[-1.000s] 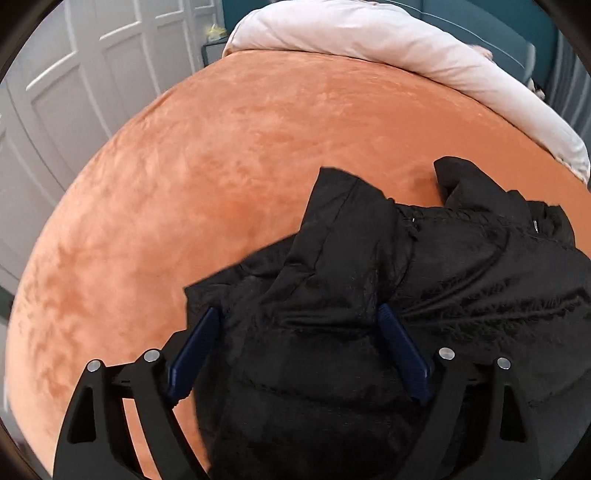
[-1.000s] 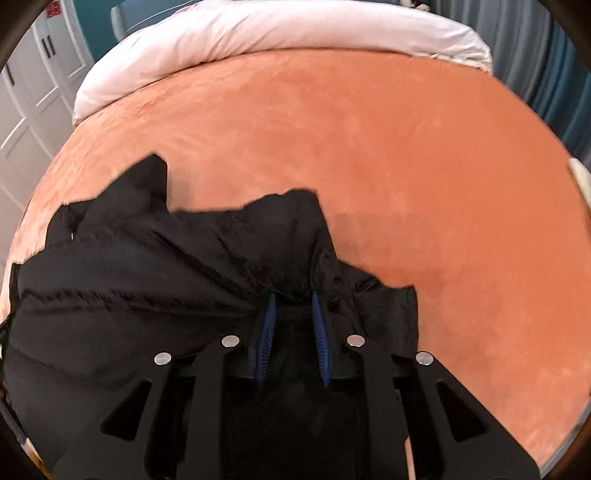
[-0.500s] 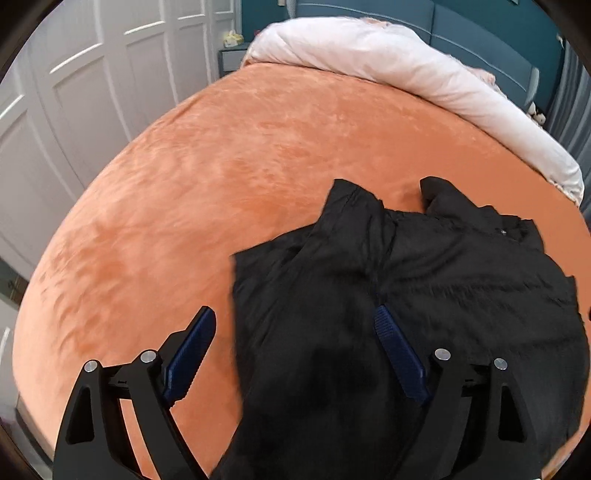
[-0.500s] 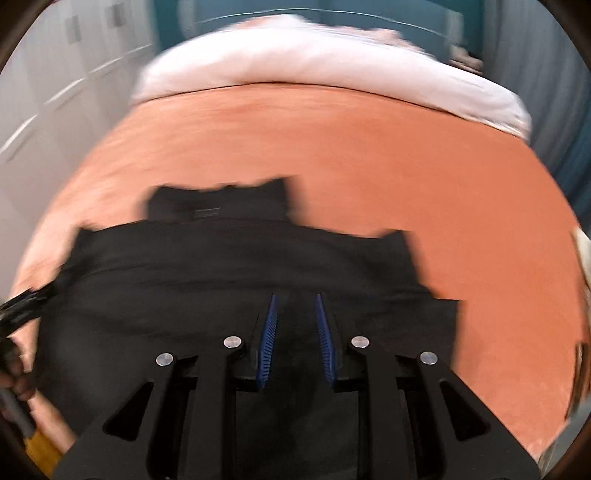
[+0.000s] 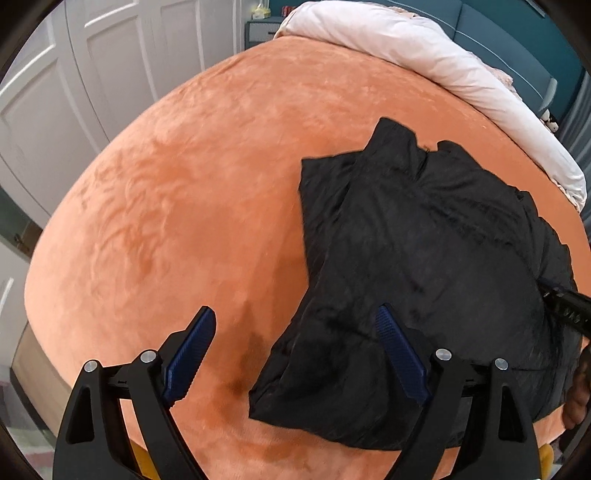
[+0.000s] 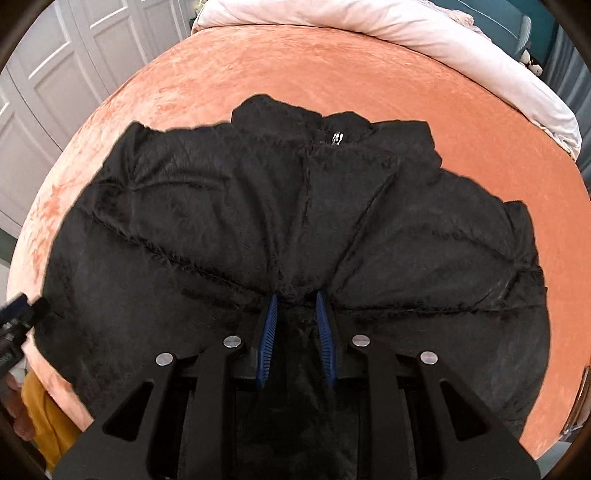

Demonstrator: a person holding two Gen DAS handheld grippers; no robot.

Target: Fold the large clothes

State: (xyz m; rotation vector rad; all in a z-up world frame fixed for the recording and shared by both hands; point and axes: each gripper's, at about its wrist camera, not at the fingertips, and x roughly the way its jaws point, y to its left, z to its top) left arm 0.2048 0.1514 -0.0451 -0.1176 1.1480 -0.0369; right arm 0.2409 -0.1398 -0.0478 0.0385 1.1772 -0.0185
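A black puffer jacket [image 6: 295, 221] lies spread on the orange bed cover [image 6: 406, 81], collar and zipper pull at the far side. My right gripper [image 6: 295, 306] is shut on the jacket's near hem at its middle, and the fabric bunches between the blue pads. In the left wrist view the jacket [image 5: 424, 258] lies to the right. My left gripper [image 5: 291, 339] is open and empty, above the jacket's near left corner and the bare cover [image 5: 184, 203]. The right gripper's tip [image 5: 565, 310] shows at the right edge there.
A white duvet [image 6: 388, 26] is rolled along the bed's far end. White wardrobe doors [image 5: 74, 74] stand to the left of the bed. The bed's near edge drops off close to me. A yellow sleeve [image 6: 44, 417] shows at lower left.
My left gripper has drawn back and left off the jacket, still open. The right gripper has pulled the hem toward me, and the jacket now lies flatter and more spread.
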